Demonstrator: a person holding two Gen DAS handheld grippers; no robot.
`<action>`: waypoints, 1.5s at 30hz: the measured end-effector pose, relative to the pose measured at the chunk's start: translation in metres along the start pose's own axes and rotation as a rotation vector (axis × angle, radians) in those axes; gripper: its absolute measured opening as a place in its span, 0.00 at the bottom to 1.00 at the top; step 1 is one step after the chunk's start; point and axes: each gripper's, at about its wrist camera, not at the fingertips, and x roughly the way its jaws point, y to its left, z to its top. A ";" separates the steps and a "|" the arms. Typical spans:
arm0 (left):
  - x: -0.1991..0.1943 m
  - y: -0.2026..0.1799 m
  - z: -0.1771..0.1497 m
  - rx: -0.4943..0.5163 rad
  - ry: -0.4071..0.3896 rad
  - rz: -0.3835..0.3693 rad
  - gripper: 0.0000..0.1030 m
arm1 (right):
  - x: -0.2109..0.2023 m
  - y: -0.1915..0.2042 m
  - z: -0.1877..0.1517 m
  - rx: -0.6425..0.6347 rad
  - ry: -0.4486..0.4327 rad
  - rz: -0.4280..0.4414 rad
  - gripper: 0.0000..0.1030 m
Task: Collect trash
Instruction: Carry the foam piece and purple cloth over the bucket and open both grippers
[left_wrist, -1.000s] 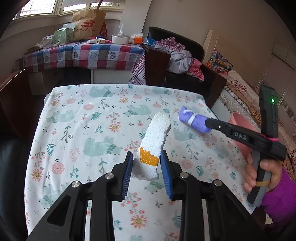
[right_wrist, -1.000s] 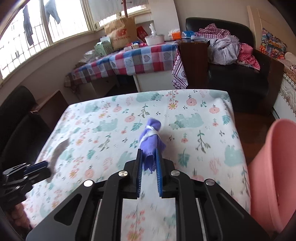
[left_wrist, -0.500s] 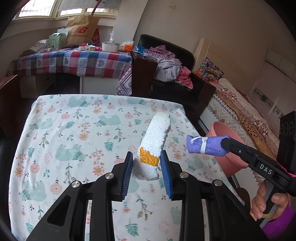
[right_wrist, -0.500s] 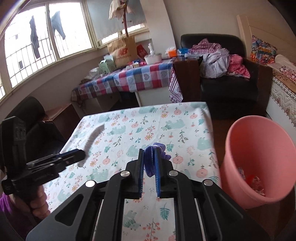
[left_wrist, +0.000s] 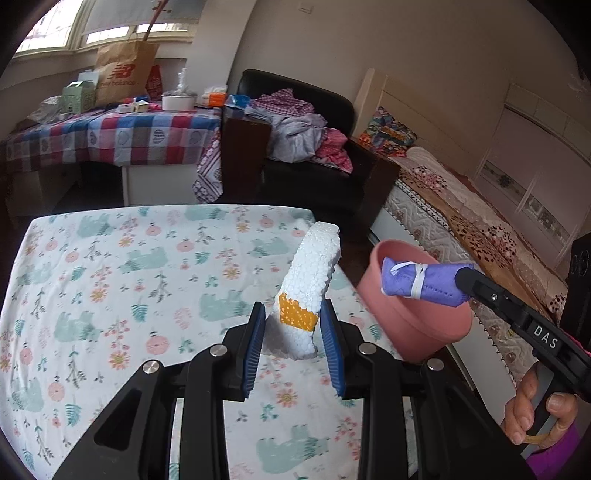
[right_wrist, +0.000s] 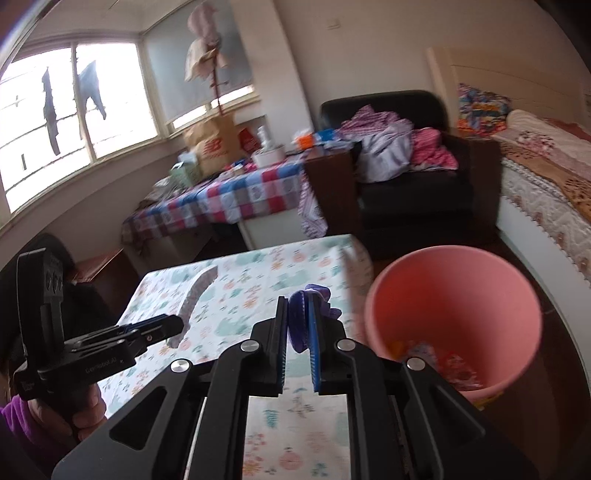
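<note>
My left gripper (left_wrist: 293, 326) is shut on a white foam piece (left_wrist: 308, 288) with an orange band, held above the floral tablecloth (left_wrist: 129, 280). My right gripper (right_wrist: 298, 325) is shut on a purple rolled cloth (right_wrist: 297, 314) tied with a white band; in the left wrist view that cloth (left_wrist: 421, 281) hangs over the pink bin (left_wrist: 406, 321). The pink bin (right_wrist: 450, 310) stands on the floor at the table's right edge and holds some trash. In the right wrist view the left gripper (right_wrist: 159, 326) is at the left with the foam piece (right_wrist: 195, 295).
A checked table (left_wrist: 110, 136) with a paper bag and boxes stands behind. A black armchair (left_wrist: 306, 147) piled with clothes is at the back. A bed (left_wrist: 472, 221) lies to the right of the bin.
Both grippers have risen and moved right with their loads. The purple cloth has gone from above the table to above the pink bin.
</note>
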 end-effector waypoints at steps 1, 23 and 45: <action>0.002 -0.005 0.000 0.007 0.001 -0.006 0.29 | -0.004 -0.007 0.001 0.011 -0.009 -0.014 0.10; 0.095 -0.142 0.017 0.175 0.076 -0.153 0.29 | -0.022 -0.112 -0.011 0.180 -0.051 -0.207 0.10; 0.170 -0.169 0.002 0.194 0.194 -0.114 0.30 | 0.012 -0.142 -0.034 0.213 0.028 -0.289 0.11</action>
